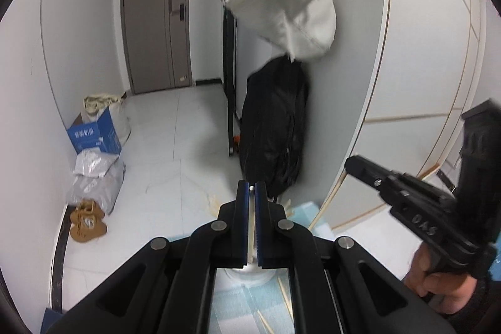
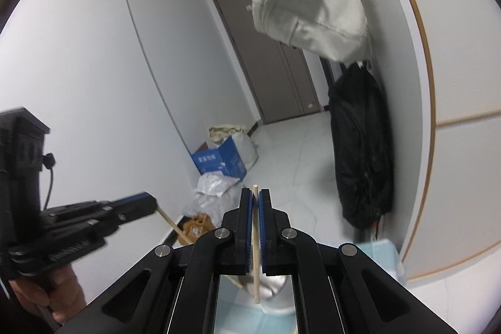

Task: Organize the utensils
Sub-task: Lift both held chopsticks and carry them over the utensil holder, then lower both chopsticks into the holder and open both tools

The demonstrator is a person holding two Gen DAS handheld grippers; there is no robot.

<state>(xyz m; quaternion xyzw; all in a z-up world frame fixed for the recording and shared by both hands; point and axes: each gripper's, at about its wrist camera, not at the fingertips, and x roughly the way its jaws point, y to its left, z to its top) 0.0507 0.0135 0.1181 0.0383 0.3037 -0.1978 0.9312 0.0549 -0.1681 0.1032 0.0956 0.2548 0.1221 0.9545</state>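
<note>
Each view is taken from a wrist, close behind its own fingers and aimed forward down a hallway. The brown door [image 1: 156, 17], white bag [image 1: 288, 5] and blue box [image 1: 95, 135] are shared by both views.

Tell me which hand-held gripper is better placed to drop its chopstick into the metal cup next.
Right, probably. The right hand-held gripper holds its chopstick with the lower end right above the metal cup. The left hand-held gripper also grips a chopstick, but that one angles off to the side.
</note>
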